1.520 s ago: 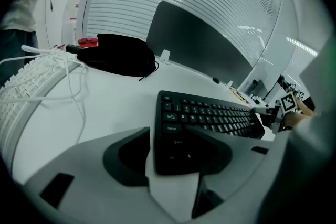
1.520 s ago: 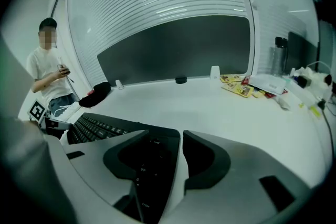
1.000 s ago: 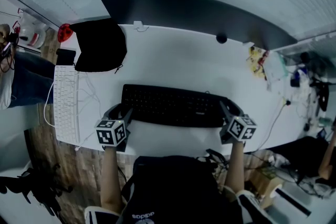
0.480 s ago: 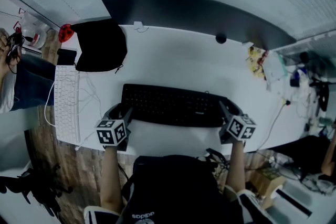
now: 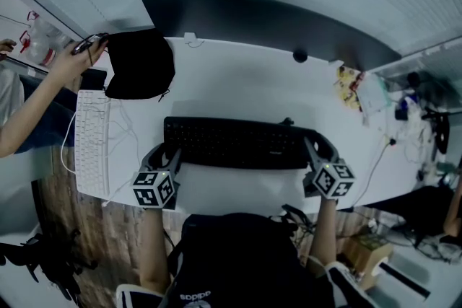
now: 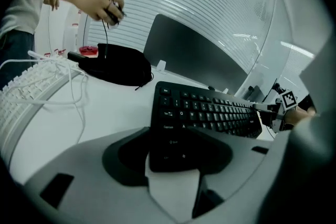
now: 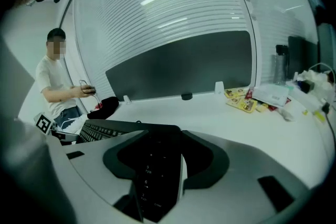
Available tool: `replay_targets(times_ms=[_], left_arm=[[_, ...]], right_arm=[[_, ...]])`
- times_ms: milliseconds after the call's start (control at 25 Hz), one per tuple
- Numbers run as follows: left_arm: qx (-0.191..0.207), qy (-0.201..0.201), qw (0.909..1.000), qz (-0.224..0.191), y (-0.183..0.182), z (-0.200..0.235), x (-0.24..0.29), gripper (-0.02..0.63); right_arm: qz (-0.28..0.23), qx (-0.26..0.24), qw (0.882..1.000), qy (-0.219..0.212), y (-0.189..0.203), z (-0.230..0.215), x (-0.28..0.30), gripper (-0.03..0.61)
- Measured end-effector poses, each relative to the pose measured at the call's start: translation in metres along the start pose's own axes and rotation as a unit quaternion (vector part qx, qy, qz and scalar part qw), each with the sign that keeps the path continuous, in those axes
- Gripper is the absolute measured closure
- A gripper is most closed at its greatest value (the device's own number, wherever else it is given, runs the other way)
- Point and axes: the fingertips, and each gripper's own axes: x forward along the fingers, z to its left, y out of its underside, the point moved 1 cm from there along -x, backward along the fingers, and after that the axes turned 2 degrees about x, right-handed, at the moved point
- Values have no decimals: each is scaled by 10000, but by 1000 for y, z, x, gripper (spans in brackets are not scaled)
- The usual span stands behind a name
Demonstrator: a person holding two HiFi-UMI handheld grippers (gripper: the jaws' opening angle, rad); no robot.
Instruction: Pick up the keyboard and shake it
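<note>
The black keyboard (image 5: 234, 143) lies crosswise on the white desk (image 5: 238, 86) in front of me. My left gripper (image 5: 164, 161) is shut on its left end; in the left gripper view the jaws clamp the corner keys of the keyboard (image 6: 210, 110) around the left gripper (image 6: 176, 152). My right gripper (image 5: 317, 156) is shut on the right end, and in the right gripper view the keyboard's number-pad end (image 7: 113, 131) runs between the jaws of the right gripper (image 7: 157, 168). I cannot tell whether the keyboard rests on the desk or is raised a little off it.
A white keyboard (image 5: 92, 144) with loose white cable lies at the desk's left edge. Behind it sits a black bag (image 5: 139, 63), where another person's hand (image 5: 72, 58) reaches in. A dark screen (image 5: 267, 22) stands at the back, and yellow packets (image 5: 351, 85) and clutter lie at the right.
The keyboard and both grippers have shifted slightly left and away from me. The other person's arm has reached in from the left toward the black bag.
</note>
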Motion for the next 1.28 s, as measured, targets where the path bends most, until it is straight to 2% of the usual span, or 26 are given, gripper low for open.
replay_targets(times_ms=[240, 640, 960, 1280], left_arm=[[164, 98, 9982, -563, -24, -4, -9, 413], [359, 205, 9894, -1390, -73, -15, -34, 414], [533, 273, 9779, -2002, -105, -29, -71, 413], [578, 303, 9655, -2522, -116, -45, -114, 413]], right_arm=[[-493, -258, 9984, 0, -29, 9, -15, 394], [-1280, -715, 9891, -153, -87, 32, -46, 394], [-1859, -1049, 9766, -266, -123, 55, -86, 394], [-2303, -1625, 9588, -360, -154, 79, -135, 394]])
